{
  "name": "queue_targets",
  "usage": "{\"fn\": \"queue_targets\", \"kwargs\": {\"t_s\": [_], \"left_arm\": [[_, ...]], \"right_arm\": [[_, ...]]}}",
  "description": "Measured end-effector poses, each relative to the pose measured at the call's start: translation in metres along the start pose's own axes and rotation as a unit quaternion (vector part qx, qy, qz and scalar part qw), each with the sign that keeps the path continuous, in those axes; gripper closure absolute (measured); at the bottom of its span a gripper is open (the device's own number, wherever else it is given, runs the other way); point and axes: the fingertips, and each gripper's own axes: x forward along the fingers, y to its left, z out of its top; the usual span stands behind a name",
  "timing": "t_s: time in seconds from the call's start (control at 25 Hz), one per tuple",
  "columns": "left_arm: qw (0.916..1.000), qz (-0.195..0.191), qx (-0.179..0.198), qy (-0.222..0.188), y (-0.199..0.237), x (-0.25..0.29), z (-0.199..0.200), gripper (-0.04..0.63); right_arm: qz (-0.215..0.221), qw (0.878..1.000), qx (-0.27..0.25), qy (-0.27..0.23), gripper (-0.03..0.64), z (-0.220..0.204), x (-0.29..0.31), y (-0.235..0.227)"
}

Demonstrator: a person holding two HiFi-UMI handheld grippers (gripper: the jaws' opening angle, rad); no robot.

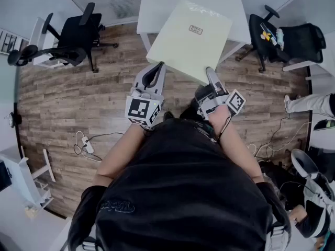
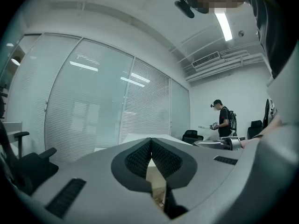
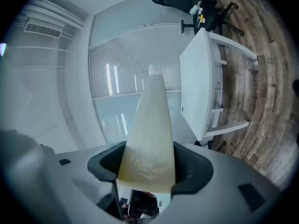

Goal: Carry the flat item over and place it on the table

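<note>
Black top [image 1: 183, 192]: nearest the lens, fills lower head view, bare forearms reaching from it to both tools.

Held flat item [image 1: 191, 54]: pale yellow-green square slab, small printed mark [image 1: 196, 30] on top face. Hangs clear of wood floor [image 1: 63, 98], far half overlapping near edge of white table [image 1: 157, 7], near corner short of the table. Far edge resting on table or not: cannot tell.

On its near edge, right gripper [image 1: 210, 73]: clamps the slab toward the table's right side. Jaws spread wide, one pad on each face, slab filling the whole gap in right gripper view.

At its near-left edge, left gripper [image 1: 159, 66]: jaws closed tip to tip, nothing pinched at the tips. Contact with slab unclear. Pale sliver in the gap behind the tips in left gripper view, identity unclear.

Left of table: black office chair [image 1: 78, 33].
Right of table: second black chair [image 1: 285, 35], small coloured bits on seat.
Behind table: glass partition with blinds [image 2: 93, 111].
Well short of table, left side: power strip [image 1: 86, 146] with cable on floor.
Further right of table: another person's leg [image 1: 309, 103].
Far back in left gripper view: standing person [image 2: 224, 120].
</note>
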Motion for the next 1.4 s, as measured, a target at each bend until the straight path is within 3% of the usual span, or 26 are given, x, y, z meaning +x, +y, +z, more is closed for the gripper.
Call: {"fn": "queue_targets", "kwargs": {"t_s": [0.76, 1.4], "left_arm": [[0.9998, 0.011, -0.011, 0.009, -0.012, 0.019, -0.011, 0.581], [0.9997, 0.021, -0.007, 0.008, -0.051, 0.137, -0.010, 0.580]], "right_arm": [[0.006, 1.000, 0.014, 0.015, 0.318, 0.023, -0.002, -0.007], [-0.002, 0.999, 0.007, 0.043, 0.318, 0.138, 0.010, -0.012]]}}
